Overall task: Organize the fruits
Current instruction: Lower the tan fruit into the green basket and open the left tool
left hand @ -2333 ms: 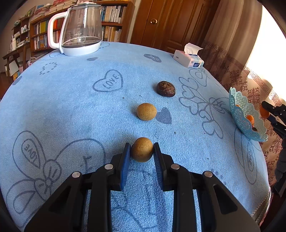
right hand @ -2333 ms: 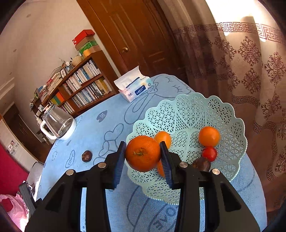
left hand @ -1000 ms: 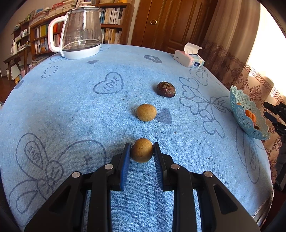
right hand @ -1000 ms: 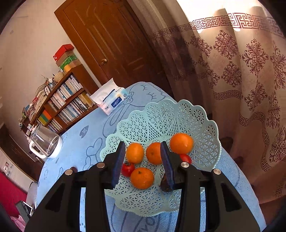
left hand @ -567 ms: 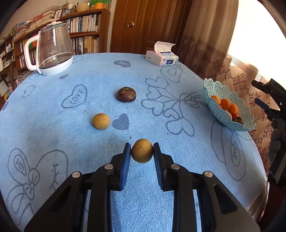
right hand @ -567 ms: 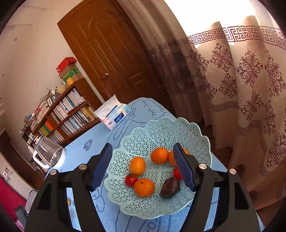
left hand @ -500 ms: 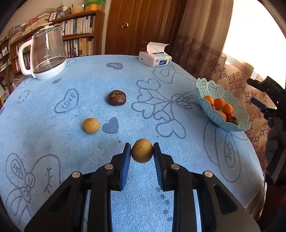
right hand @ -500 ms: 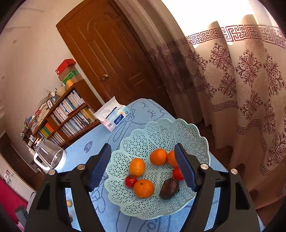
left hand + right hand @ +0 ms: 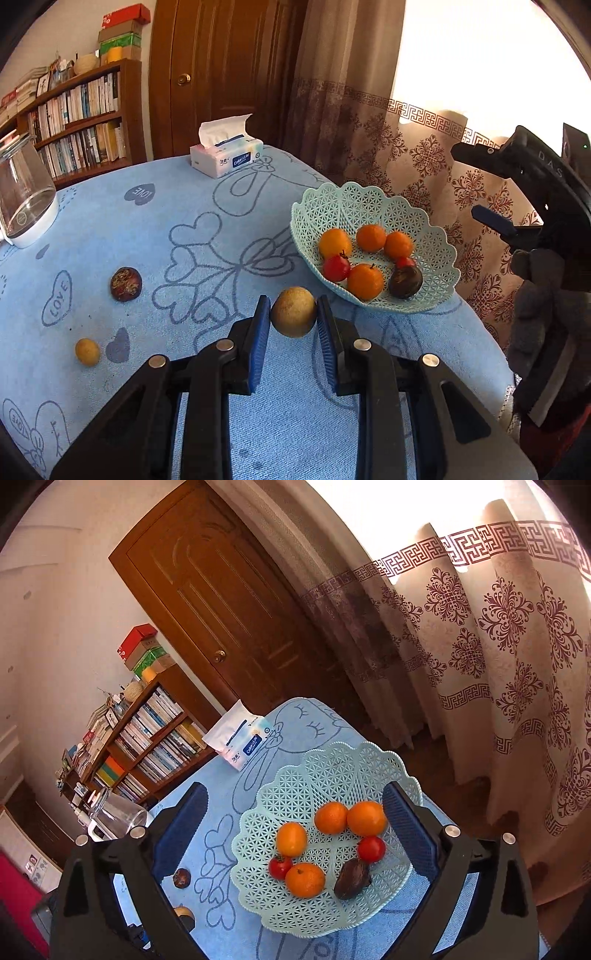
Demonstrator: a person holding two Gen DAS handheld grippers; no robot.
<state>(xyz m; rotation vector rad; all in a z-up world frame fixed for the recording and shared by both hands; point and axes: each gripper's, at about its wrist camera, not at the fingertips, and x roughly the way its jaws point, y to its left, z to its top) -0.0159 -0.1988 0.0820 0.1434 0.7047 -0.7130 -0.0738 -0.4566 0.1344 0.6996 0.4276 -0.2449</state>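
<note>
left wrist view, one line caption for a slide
Left tool carries a tan fruit toward the basket of oranges.

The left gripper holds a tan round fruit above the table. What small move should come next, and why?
Probably carry the tan fruit forward and right over the basket. The left gripper is shut on it short of the near rim, and the right gripper has just opened with nothing between its fingers.

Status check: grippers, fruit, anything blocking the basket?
Left gripper shut on tan round fruit. Right gripper open, jaws just widened, empty. Basket path clear.
</note>
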